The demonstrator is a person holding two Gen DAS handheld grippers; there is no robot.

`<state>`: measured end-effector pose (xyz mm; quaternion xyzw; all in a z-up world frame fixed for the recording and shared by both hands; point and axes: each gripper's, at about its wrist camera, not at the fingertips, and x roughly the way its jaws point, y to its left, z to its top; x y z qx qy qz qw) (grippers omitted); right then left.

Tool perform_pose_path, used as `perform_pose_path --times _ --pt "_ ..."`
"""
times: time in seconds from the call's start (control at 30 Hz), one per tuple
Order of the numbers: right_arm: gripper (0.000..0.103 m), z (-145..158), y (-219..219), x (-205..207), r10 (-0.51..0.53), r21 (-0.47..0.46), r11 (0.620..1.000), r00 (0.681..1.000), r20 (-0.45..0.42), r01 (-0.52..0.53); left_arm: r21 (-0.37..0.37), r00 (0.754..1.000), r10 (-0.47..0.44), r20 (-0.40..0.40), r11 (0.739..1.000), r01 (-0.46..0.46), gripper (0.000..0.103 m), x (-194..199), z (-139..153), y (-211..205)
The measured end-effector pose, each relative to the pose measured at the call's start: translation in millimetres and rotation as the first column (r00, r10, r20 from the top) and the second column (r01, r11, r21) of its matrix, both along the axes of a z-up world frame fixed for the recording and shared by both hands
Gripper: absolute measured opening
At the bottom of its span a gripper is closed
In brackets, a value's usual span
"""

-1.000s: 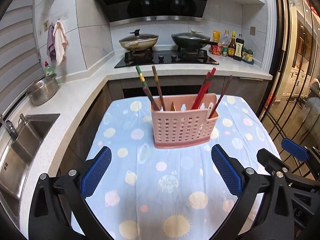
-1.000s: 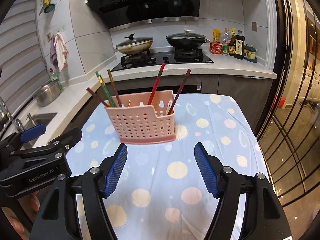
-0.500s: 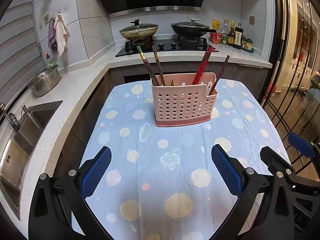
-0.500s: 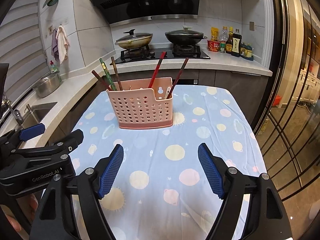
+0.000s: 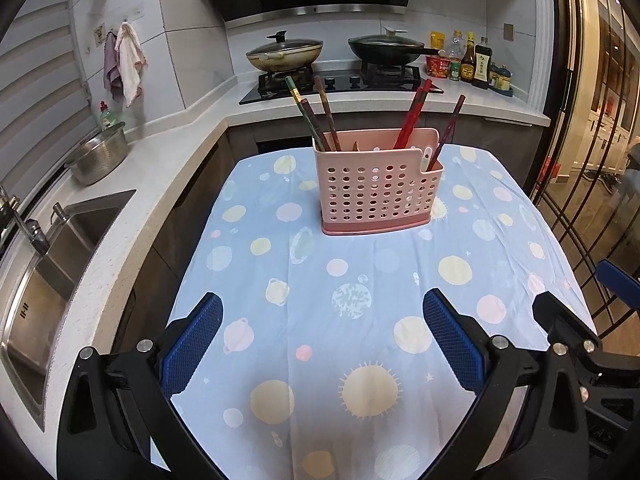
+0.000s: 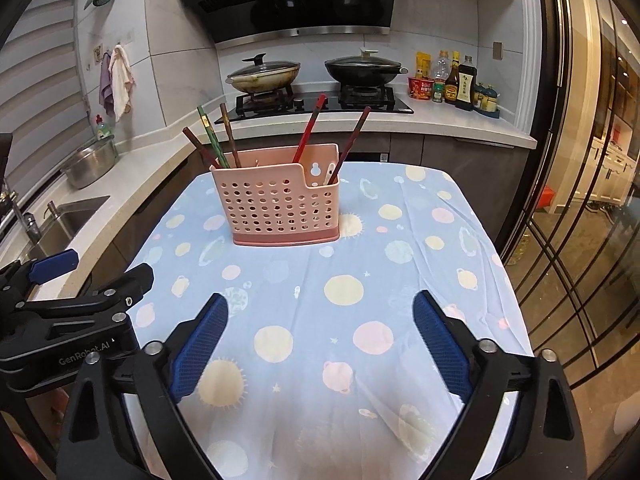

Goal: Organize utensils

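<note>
Both tools pulled back from the pink basket [image 5: 378, 184]; right tool [image 6: 320, 344] just spread apart, left tool [image 5: 320, 344] apart too, both empty; next, go slowly toward one chopstick [image 6: 308, 130]

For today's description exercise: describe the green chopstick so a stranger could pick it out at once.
Start at the table with the planet-print cloth, where a pink perforated holder stands. Look at the cluster of chopsticks leaning out of its left end. The green chopstick is the only green one, with a gold band near its tip, beside brown and dark red sticks.

Pink perforated basket [image 5: 378, 192]; lt-blue cloth [image 5: 360, 280] w/ pastel planet dots; blue tool pads [image 5: 192, 346].
</note>
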<state>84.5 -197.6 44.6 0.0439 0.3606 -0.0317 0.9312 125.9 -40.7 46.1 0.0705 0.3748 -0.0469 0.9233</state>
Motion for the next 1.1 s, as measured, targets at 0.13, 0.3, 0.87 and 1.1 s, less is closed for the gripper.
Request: perform_pose_path --times 0.13,0.3,0.87,1.1 --pt "0.096 0.9 0.5 -4.2 0.002 -0.016 1.0 1.0 0.008 -0.001 0.001 1.0 0.013 -0.003 1.0 -0.013 0.096 -2.1 -0.3 3.4" --pt "0.096 0.8 -0.5 -7.8 -0.003 -0.03 1.0 1.0 0.008 0.003 0.005 1.0 0.015 -0.005 1.0 -0.015 0.096 -3.7 -0.4 4.1" --pt "0.096 -4.8 -0.8 -14.2 -0.006 -0.042 0.999 1.0 0.001 0.006 0.026 1.0 0.025 0.009 0.999 -0.026 0.096 -13.4 -3.9 2.7" --pt "0.096 -5.9 1.6 -13.2 -0.003 -0.042 0.999 1.0 0.0 0.003 0.011 0.998 0.051 0.021 0.999 -0.051 0.096 -14.6 -3.8 6.0"
